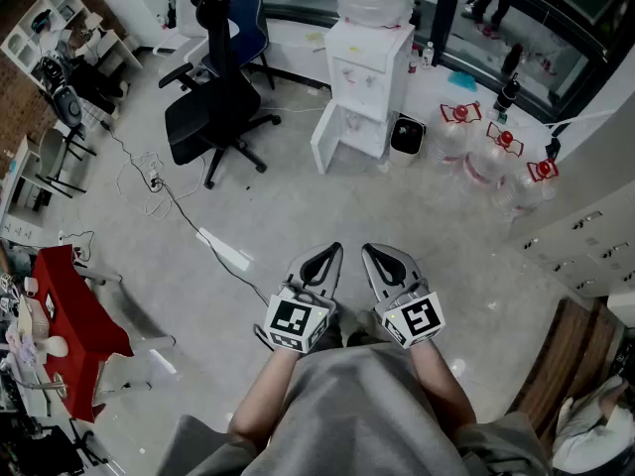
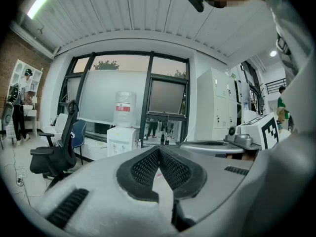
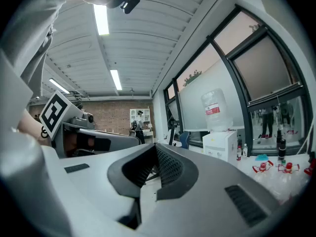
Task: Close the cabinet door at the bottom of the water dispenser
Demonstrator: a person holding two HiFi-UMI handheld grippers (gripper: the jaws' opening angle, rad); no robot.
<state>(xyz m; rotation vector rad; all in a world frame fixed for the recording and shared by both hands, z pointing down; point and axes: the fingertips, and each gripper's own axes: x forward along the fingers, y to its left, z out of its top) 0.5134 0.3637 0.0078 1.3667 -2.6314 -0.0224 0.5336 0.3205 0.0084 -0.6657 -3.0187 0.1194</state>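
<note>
The white water dispenser (image 1: 367, 87) stands by the far window wall with a bottle on top. Its bottom cabinet door (image 1: 325, 137) hangs open, swung out to the left. In the left gripper view the water dispenser (image 2: 121, 139) is small and far off; in the right gripper view the water dispenser (image 3: 219, 144) shows at the right. My left gripper (image 1: 325, 258) and right gripper (image 1: 379, 256) are held side by side close to my body, far from the cabinet. Both are shut with nothing between the jaws, tips meeting.
A black office chair (image 1: 213, 112) stands left of the dispenser. A small black bin (image 1: 407, 135) and several empty water bottles (image 1: 491, 162) sit to its right. Cables (image 1: 159, 181) trail over the floor; a red table (image 1: 74, 325) is at the left, cabinets (image 1: 585, 236) at the right.
</note>
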